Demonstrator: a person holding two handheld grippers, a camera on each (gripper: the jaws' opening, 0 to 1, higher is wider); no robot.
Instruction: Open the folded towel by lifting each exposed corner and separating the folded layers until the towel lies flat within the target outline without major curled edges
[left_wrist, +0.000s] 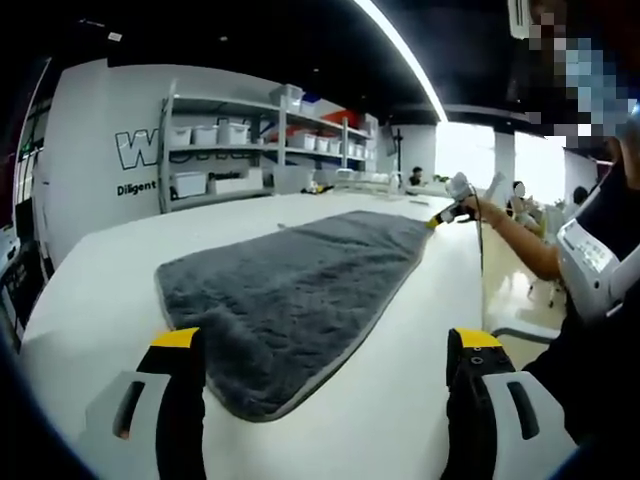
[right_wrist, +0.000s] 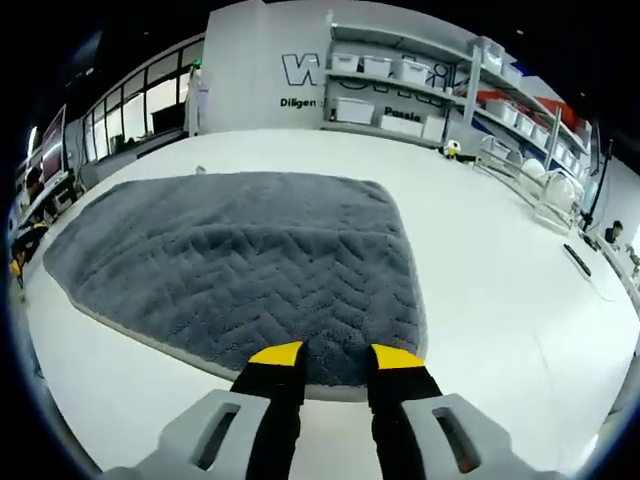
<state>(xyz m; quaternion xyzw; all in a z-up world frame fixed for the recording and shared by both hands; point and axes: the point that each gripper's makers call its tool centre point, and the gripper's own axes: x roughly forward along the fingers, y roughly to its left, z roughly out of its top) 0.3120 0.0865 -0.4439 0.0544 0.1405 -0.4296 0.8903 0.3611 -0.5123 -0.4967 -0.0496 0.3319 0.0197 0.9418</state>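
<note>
A grey towel with a zigzag pile and a pale hem lies spread out flat on the white table. My left gripper hovers above its near end, jaws wide open and holding nothing. My right gripper, held by a person's hand, is at the towel's far corner. In the right gripper view the towel stretches away from me. My right gripper has its yellow-tipped jaws a narrow gap apart, resting over the hem. No fabric looks bunched or lifted between them.
Shelves with white bins line the far wall. A wire rack and a small dark object sit on the table's right side. The person stands along the table's right edge.
</note>
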